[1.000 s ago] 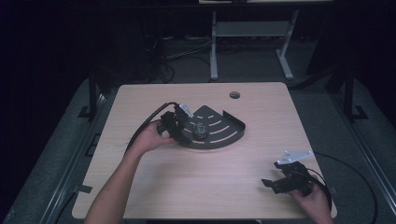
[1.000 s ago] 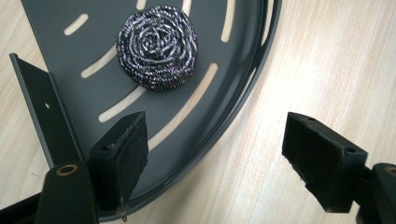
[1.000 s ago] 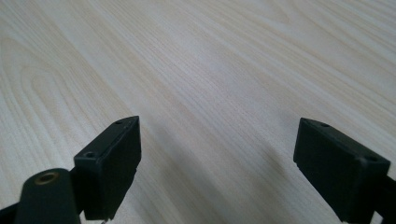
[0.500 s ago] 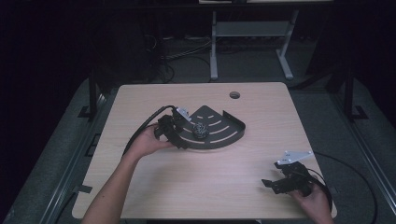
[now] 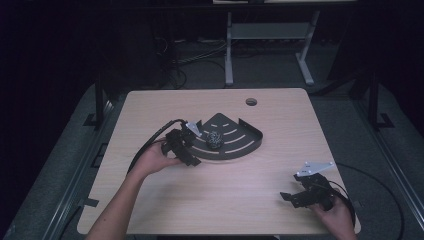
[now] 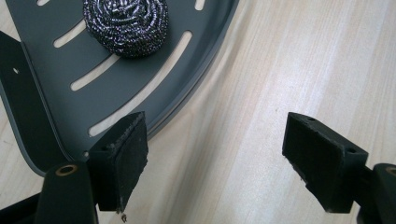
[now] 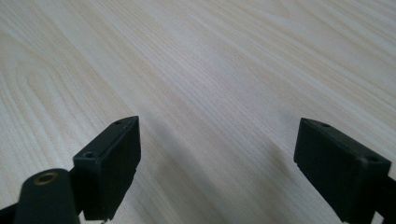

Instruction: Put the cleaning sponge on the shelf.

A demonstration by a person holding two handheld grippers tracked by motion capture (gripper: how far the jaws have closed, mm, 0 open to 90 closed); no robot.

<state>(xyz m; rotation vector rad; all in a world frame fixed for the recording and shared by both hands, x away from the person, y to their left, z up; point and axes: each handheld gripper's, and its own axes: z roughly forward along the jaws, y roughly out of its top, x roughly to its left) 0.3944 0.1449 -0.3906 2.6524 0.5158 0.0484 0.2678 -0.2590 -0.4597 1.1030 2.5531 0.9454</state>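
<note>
Wooden table [image 5: 220, 195] carries a grey slotted corner tray [image 5: 235, 140]; a steel scrubber [image 5: 214, 139] sits inside it. Left gripper [image 5: 192, 155], jaws apart and empty, hovers at the tray's edge. Right gripper [image 5: 292, 197], jaws apart, near the table's corner.

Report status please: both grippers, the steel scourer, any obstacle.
Left gripper open beside tray. Right gripper open, empty. Steel scourer lying on tray. No obstacle.
</note>
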